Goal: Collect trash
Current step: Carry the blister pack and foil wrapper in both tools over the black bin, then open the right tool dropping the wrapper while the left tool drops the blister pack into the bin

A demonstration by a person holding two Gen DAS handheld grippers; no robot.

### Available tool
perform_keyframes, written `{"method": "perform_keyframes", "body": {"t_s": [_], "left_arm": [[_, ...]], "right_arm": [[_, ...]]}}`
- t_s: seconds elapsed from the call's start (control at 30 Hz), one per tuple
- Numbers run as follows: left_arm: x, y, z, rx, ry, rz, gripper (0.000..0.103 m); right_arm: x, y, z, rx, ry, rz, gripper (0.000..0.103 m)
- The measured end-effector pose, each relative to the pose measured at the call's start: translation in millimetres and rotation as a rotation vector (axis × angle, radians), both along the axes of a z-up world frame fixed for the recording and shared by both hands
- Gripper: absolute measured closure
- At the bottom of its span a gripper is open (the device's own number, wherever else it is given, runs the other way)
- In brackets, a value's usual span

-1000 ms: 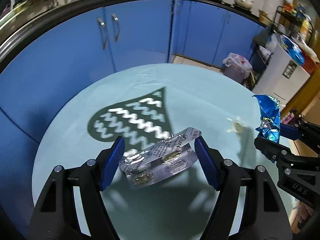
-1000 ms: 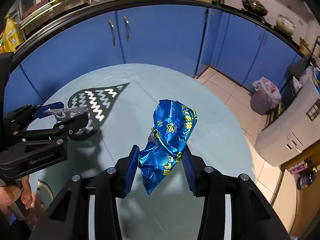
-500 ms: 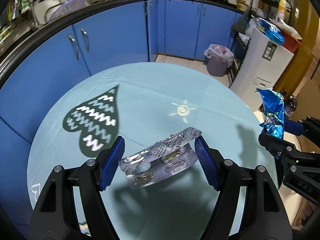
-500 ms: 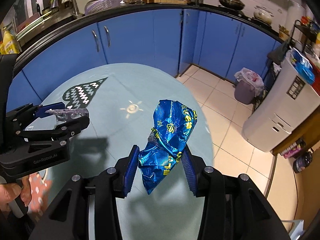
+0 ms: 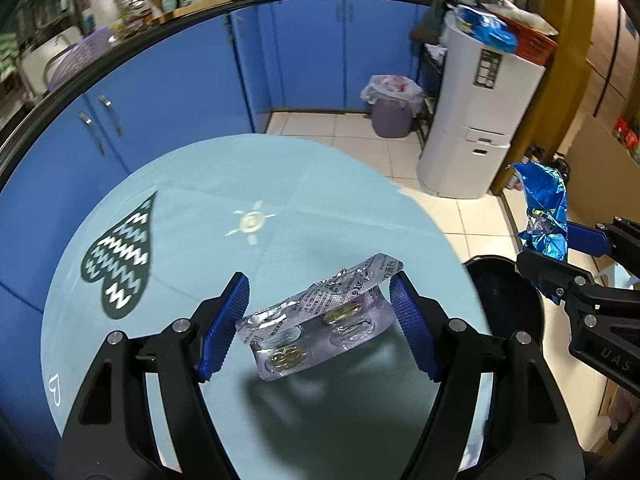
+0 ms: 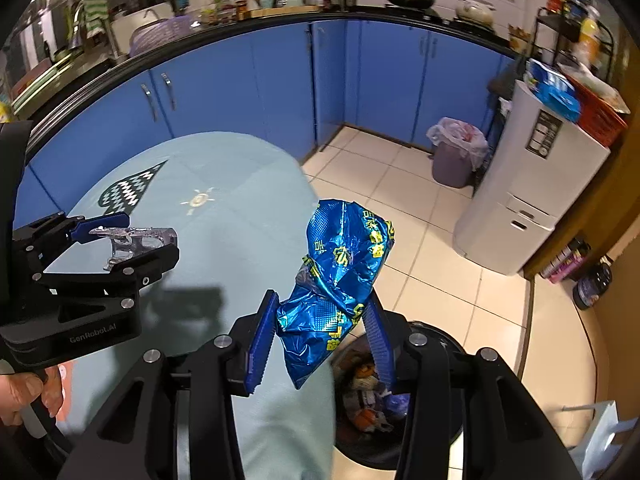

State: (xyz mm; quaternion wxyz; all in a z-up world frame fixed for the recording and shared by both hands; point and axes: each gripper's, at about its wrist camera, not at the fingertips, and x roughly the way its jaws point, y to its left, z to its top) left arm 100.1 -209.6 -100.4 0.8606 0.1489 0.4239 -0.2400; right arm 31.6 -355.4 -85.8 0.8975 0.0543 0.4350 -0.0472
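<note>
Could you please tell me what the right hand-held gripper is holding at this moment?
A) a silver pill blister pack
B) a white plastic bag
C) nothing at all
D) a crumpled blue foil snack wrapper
D: the right hand-held gripper is clamped on the crumpled blue foil snack wrapper, above the black trash bin beside the table; the silver blister pack sits in the left hand-held gripper.

Indoor light from overhead, fairly bright; dark shadows fall on the desk [image 5: 304,184] under the left claw [image 5: 318,322], w/ a glare spot near frame centre. Strong fisheye bend and black vignette at edges. Upper counters slightly blurred in both views.
</note>
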Motion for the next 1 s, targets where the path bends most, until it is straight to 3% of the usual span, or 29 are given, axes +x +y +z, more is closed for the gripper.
{"method": "perform_keyframes", "body": {"t_s": [0.5,1.0], "left_arm": [[-30,-87,-3,0.016,0.009,-0.158,0.030],[-34,-127,-14,0.025,0.045,-0.226,0.030]], "right_arm": [[-32,-72,-15,0.014,0.028,-0.138,0.061],[-34,-103,-43,0.043,0.101,-0.201,0.061]]}}
